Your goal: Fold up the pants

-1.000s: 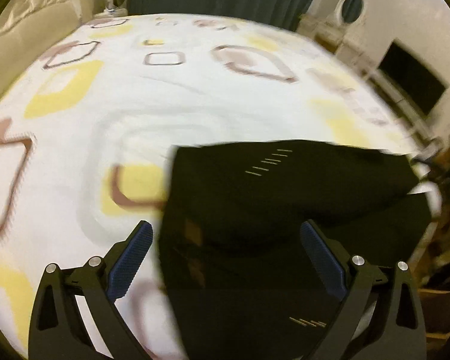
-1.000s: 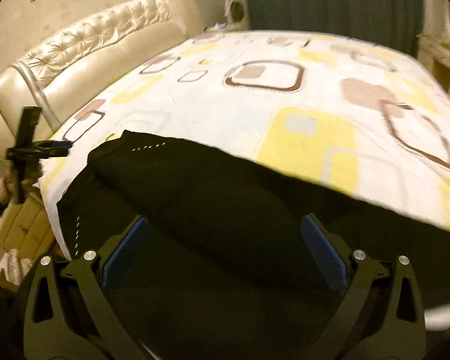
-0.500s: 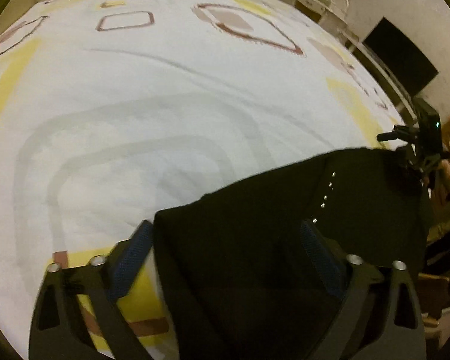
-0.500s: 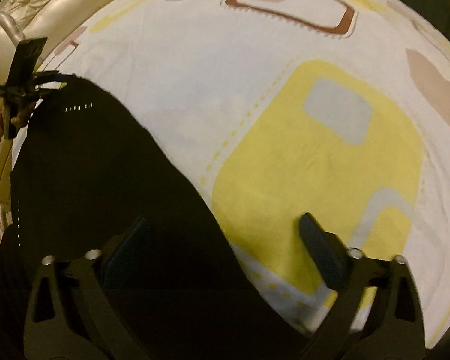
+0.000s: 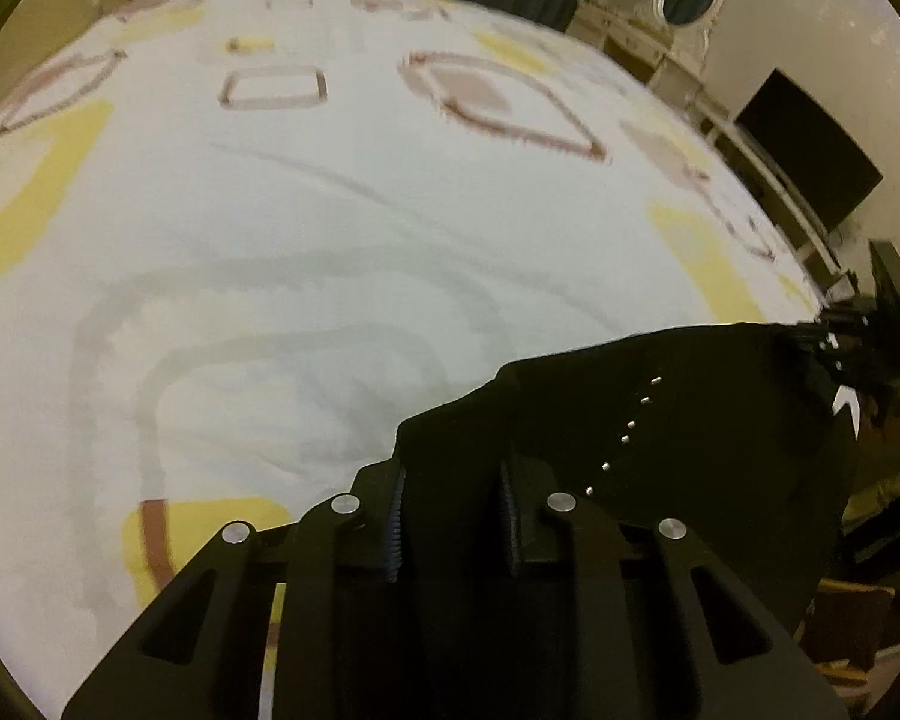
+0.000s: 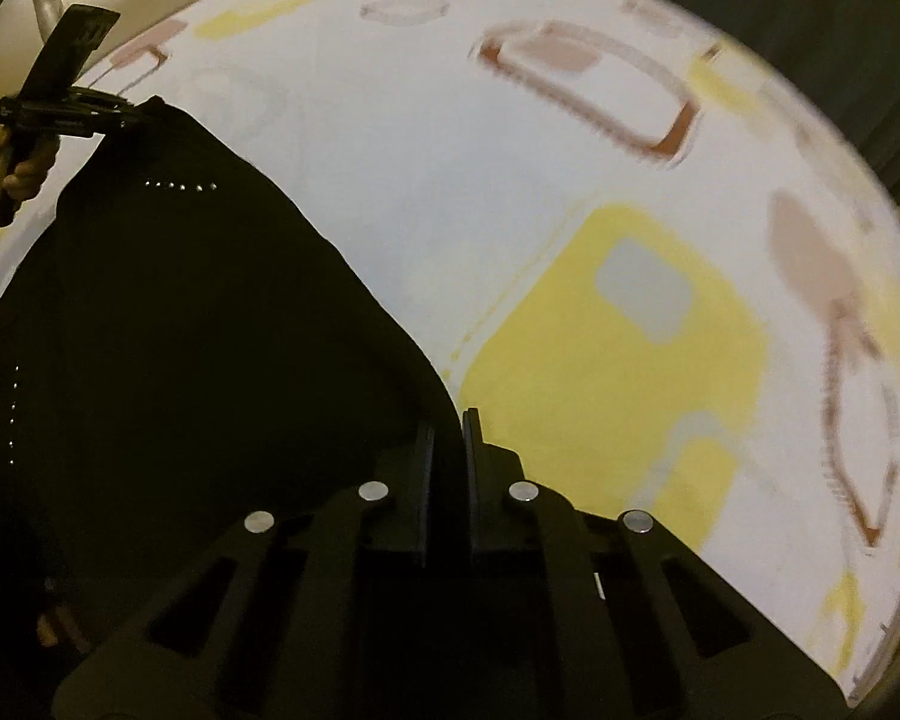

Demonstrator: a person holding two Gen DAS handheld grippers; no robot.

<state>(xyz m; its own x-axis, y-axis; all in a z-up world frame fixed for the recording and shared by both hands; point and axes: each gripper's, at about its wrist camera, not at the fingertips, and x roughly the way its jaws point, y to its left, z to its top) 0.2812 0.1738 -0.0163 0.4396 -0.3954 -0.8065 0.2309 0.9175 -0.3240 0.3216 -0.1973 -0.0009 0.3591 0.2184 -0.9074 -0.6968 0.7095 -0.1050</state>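
Both grippers, wide open a second ago, now pinch the black pants (image 5: 660,450) lying on the patterned bedsheet (image 5: 330,240): left gripper (image 5: 453,525) still closing, right gripper (image 6: 447,468) clenched on the edge.

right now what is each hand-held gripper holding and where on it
Both grip the black pants: the left hand-held gripper, jaws closing, at a corner; the right hand-held gripper, shut, on the edge by the bedsheet.

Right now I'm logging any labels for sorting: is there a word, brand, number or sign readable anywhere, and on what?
None can be read.
Black pants: only rows of small pale stitch marks, no lettering.
Bedsheet: printed shapes only.
Dark screen: blank.
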